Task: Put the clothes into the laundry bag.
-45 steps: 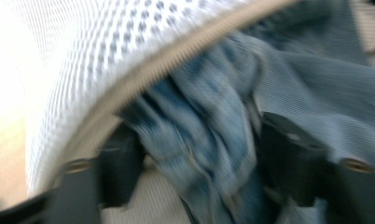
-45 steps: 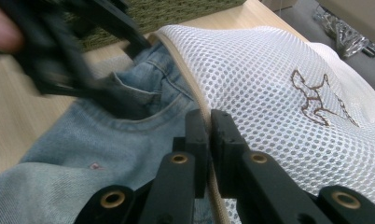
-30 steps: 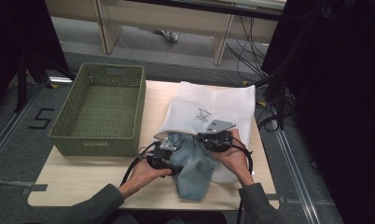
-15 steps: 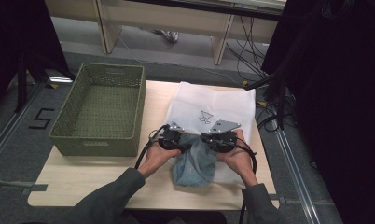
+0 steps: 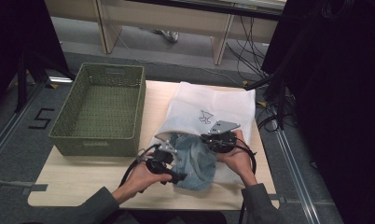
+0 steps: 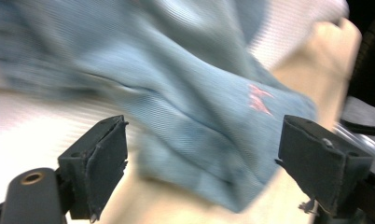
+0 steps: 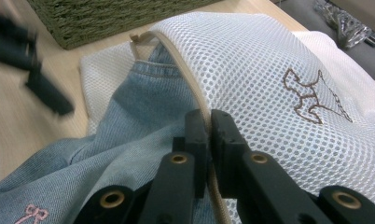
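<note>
Light wood table (image 5: 83, 186) on a grey floor, a strip of tape at its near left corner, a "5" marked on the floor to the left; dark cables on the floor past the table's far right, pale desk legs at the back, right side of the room dark. Near edge: person's two sleeves and hands come in. Left gripper (image 5: 169, 169) sits low by the near left side of the garment, jaws wide apart, holding nothing; in the left gripper view the denim lies between and beyond its pads (image 6: 101, 158), blurred. Denim garment (image 5: 192, 161), light blue, faded, crumpled, small pink bow mark near its near edge; the near part lies out on the table, the far part sits inside the bag mouth. White mesh laundry bag (image 5: 218, 107) lies flat right of centre, with a beige edged opening facing the person and a brown stitched motif on top. Right gripper (image 5: 212, 140) is clamped together on the beige rim (image 7: 195, 100) of the bag, lifting it over the denim. Farther left, an olive green woven basket (image 5: 69, 109) stands on the table's left part, just beside the bag.
</note>
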{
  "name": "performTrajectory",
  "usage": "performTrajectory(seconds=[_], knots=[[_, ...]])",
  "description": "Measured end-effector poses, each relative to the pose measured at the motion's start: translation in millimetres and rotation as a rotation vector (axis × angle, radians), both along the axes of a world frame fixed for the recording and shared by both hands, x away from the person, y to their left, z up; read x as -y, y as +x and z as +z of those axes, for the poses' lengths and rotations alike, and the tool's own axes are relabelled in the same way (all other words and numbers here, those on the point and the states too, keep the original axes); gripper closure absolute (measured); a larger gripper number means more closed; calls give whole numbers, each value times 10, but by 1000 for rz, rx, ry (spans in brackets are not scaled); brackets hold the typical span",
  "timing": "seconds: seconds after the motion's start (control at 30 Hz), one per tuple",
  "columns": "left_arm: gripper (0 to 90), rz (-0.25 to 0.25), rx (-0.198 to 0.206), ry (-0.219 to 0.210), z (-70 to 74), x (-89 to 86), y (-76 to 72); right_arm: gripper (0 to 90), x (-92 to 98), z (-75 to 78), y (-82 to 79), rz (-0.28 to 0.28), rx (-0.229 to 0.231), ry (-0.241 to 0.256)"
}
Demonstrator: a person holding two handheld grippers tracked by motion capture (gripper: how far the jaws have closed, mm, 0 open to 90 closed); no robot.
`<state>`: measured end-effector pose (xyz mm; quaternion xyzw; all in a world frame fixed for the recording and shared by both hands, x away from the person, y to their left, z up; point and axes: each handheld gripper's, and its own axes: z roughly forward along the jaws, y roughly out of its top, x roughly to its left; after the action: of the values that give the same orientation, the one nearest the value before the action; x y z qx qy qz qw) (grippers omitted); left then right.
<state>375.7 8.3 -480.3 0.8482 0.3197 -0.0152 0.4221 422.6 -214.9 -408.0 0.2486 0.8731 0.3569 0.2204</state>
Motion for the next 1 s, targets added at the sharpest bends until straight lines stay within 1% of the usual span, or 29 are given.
performTrajectory(seconds=[0.03,0.07,0.1,0.13,0.17,0.2,0.23,0.27,0.3,0.33,0.37,0.4,0.43,0.47,0.5,0.53,0.57,0.6,0.63,0.67,0.7,0.73,0.77,0.8,0.83,0.87,0.9,0.93,1.0], knots=[[150,-21,-1,-6,-47,62,-18,866,-3,0,1,1,-2,0],[151,-36,2,7,-94,138,-17,865,-8,-2,5,10,-9,-1],[152,-23,25,34,-141,230,-8,864,-11,-3,-6,-4,-20,5],[207,-49,49,102,-163,292,38,864,-11,-5,-3,-5,-9,3],[459,-76,102,139,-182,355,92,864,-14,-10,9,-2,-2,-2],[617,-62,124,151,-183,417,151,864,-16,-10,9,5,-2,-2],[703,-44,116,133,-152,471,209,864,-15,-2,-6,-7,-12,-1],[768,-41,123,121,-85,506,277,865,-16,1,-4,4,-8,-1],[795,-21,151,105,-4,540,329,866,-6,21,-8,-4,1,4],[807,-6,192,99,89,558,391,867,5,42,-9,-1,5,9],[809,18,210,78,181,559,461,868,16,61,-7,-1,15,17],[809,39,223,61,257,539,558,868,30,83,-16,-11,9,25],[809,87,218,41,291,525,651,868,43,103,-12,-6,26,22],[806,96,222,56,290,484,764,868,53,120,-15,-2,29,25],[798,112,192,47,238,457,857,868,58,126,-15,-5,34,26],[781,118,152,54,164,428,925,868,60,124,-21,-13,29,25],[759,137,117,47,88,406,951,869,63,114,-13,-10,33,18],[739,137,117,47,88,406,951,869,67,99,-15,-15,26,14],[716,143,97,7,-2,355,942,868,69,79,-12,-17,10,15],[682,143,97,7,-2,355,942,869,79,60,-3,-23,8,13],[612,134,73,-19,1,315,890,868,82,38,-1,-25,0,15],[540,141,66,-30,29,307,847,868,87,22,5,-23,-2,12],[460,144,58,-28,74,290,798,868,86,11,5,-24,-4,6],[397,140,64,-25,126,261,751,868,83,7,2,-23,-7,5],[351,134,77,-16,183,222,702,868,78,2,5,-21,-7,6],[310,131,73,-29,234,199,647,868,76,2,7,-16,-1,3],[290,106,67,-20,283,157,603,868,78,6,4,-21,-2,5],[272,97,58,-14,320,118,558,868,78,9,2,-20,-2,6],[238,78,50,18,360,25,475,867,77,9,6,-15,3,6]])
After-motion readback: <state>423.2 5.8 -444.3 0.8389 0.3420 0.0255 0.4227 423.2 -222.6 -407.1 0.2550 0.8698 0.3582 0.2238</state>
